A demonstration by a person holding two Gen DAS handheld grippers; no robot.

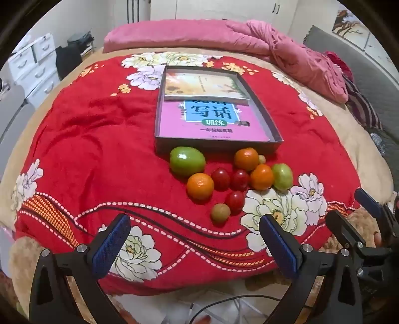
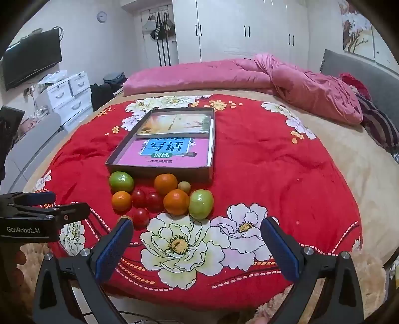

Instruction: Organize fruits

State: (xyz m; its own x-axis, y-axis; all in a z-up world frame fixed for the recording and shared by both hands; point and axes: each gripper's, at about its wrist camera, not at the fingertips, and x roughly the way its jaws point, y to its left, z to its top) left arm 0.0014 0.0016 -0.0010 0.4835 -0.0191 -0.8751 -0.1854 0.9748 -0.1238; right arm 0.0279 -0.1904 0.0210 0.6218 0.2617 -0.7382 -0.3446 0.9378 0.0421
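Both tools hung over the near edge of the red floral blanket [image 1: 99, 139], tilted down toward it. The left gripper [image 1: 194, 233] had its blue pads spread wide with nothing between them, and the right gripper [image 2: 197, 235] stood just as wide and just as empty.

The fruit lay in a loose cluster on the blanket, just in front of the shallow cardboard box [image 1: 271, 129], which held a pink workbook [image 1: 212, 122] with another book [image 1: 204, 86] lying partly over it. From the left wrist I could count the lot: a large green fruit [image 1: 187, 161] touching an orange [image 1: 200, 187], three red cherry tomatoes [image 1: 220, 179], two more oranges, a second green fruit [image 1: 282, 176], and a small tan fruit [image 1: 220, 212] nearest the gripper. That tan one was almost hidden behind the right gripper's left finger in the right wrist view.

Only the right wrist view took in the wall television [image 2: 32, 57], the clock [image 2: 101, 17] and the white wardrobe [image 2: 247, 30].
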